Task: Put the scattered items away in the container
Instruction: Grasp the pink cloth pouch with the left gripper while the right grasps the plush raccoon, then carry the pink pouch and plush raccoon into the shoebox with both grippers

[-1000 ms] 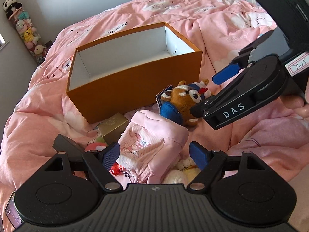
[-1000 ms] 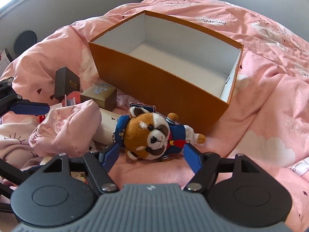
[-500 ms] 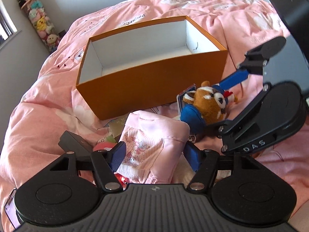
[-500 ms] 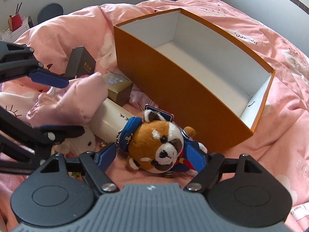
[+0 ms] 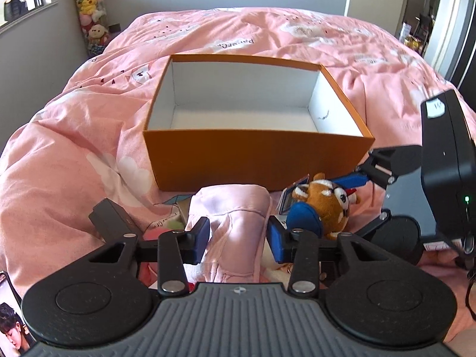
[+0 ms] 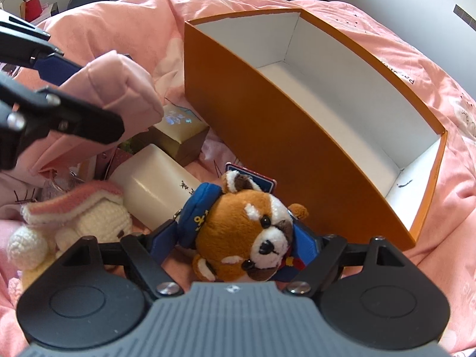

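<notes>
Orange box [image 5: 255, 160]: open-topped, white inside, nothing in it, resting on the pink duvet [image 5: 65, 154]; landmark for all below.
Left gripper [image 5: 237, 239]: in front of the box's near wall, jaws just closing, blue pads pressed into both sides of the pink folded cloth [image 5: 235, 208].
Pink folded cloth: bunched, just in front of the box.
Right gripper [image 6: 238, 245]: by the box's near right corner, jaws wide and just been opening, astride the red panda plush [image 6: 247, 232], pads beside it, not squeezing.
Red panda plush: on the duvet, just before the box's wall.
Cream bottle [image 6: 154, 178], gold carton [image 6: 181, 136], crocheted toy [image 6: 74, 217]: clustered left of the plush, outside the box.
</notes>
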Demonstrator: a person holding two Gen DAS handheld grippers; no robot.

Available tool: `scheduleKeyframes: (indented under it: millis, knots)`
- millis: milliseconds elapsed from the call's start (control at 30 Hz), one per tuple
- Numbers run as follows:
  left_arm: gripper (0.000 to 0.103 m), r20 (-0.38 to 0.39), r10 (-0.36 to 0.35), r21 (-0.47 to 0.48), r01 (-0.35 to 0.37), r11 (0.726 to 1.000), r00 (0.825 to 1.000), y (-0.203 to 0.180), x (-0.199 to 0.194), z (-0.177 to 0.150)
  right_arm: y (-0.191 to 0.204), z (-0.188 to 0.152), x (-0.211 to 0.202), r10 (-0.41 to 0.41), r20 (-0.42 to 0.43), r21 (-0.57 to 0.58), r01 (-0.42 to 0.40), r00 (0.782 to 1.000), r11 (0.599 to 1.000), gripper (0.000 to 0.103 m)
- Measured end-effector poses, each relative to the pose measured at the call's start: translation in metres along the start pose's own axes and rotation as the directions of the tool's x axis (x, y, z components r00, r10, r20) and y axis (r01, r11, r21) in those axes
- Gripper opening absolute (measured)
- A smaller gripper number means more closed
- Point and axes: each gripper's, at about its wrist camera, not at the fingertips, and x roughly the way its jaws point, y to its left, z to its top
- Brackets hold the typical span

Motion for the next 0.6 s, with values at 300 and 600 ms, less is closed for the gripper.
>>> scheduleKeyframes:
  millis: [300,600]
  knots:
    - [0.052,-0.026,0.048,-0.026,-0.049,0.998,0.999,0.015,0.010,-0.003,0.005,0.005,-0.008,0.002,0.004,-0.017,-0.002,1.000,1.000,0.076]
    - [0.037,0.025,-0.030,-0.126,0.033,0.991,0.999,0.032,0.001,-0.002,-0.007,0.017,-0.039,0.051,0.062,0.074,-0.056,0.997,0.996,0.075]
